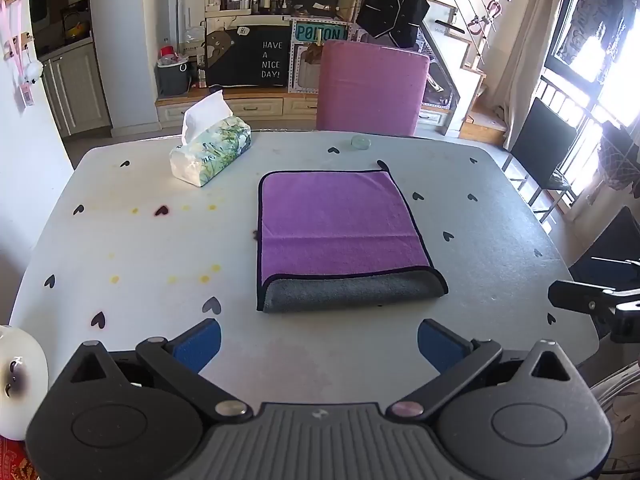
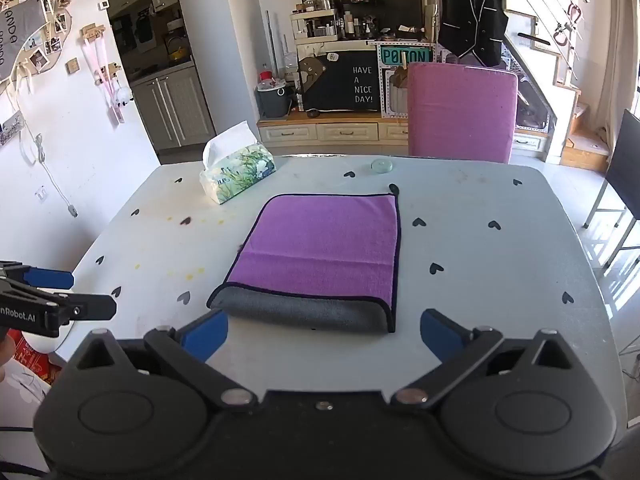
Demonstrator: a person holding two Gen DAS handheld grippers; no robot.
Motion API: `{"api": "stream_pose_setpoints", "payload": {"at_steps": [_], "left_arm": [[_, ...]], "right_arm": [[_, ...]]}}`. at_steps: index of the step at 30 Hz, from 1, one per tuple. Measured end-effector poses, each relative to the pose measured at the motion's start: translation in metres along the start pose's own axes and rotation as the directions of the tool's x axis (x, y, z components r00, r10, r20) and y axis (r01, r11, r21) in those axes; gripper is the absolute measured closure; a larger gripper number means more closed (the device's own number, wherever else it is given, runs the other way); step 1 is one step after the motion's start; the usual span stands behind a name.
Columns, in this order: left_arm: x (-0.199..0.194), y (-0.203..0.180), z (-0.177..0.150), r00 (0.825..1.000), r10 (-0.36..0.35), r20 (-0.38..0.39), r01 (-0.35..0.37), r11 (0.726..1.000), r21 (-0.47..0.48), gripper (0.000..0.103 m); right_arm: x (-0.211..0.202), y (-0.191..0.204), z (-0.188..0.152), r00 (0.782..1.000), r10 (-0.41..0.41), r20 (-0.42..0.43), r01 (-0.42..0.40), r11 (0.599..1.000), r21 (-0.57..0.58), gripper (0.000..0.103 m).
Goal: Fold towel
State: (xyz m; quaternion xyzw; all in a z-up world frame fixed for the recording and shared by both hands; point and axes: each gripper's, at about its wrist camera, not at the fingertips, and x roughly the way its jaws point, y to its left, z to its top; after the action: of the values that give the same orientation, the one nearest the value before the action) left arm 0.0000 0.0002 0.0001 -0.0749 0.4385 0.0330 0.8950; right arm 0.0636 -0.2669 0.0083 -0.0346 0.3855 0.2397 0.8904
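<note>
A purple towel [image 1: 340, 224] with a dark hem lies folded on the white table [image 1: 160, 240], its grey underside showing in a strip [image 1: 352, 294] along the near edge. It also shows in the right wrist view [image 2: 320, 248]. My left gripper [image 1: 319, 344] is open and empty, hovering just short of the towel's near edge. My right gripper [image 2: 324, 334] is open and empty, its blue pads either side of the towel's near grey edge. The right gripper shows at the right edge of the left wrist view [image 1: 592, 304]; the left gripper shows at the left edge of the right wrist view [image 2: 60, 308].
A tissue pack [image 1: 210, 150] stands at the back left of the table. A small clear round dish [image 1: 361, 142] sits near the far edge. A pink chair [image 1: 370, 86] stands behind the table. A white object [image 1: 20, 380] sits at the near left corner.
</note>
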Motion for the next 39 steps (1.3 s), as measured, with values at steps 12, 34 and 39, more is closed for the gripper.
{"api": "stream_pose_setpoints", "payload": {"at_steps": [12, 34, 39], "left_arm": [[0.0006, 0.0000, -0.0002, 1.000, 0.000, -0.001, 0.000, 1.000, 0.003, 0.000], [0.0032, -0.0004, -0.0007, 1.000, -0.004, -0.008, 0.004, 1.000, 0.004, 0.000], [0.0032, -0.0005, -0.0007, 1.000, -0.004, -0.008, 0.004, 1.000, 0.004, 0.000]], "right_arm": [[0.0011, 0.0001, -0.0003, 1.000, 0.000, -0.003, 0.000, 1.000, 0.000, 0.001], [0.0051, -0.0008, -0.0023, 1.000, 0.001, -0.009, -0.001, 1.000, -0.004, 0.001], [0.0055, -0.0006, -0.0024, 1.000, 0.000, -0.009, 0.000, 1.000, -0.005, 0.001]]}}
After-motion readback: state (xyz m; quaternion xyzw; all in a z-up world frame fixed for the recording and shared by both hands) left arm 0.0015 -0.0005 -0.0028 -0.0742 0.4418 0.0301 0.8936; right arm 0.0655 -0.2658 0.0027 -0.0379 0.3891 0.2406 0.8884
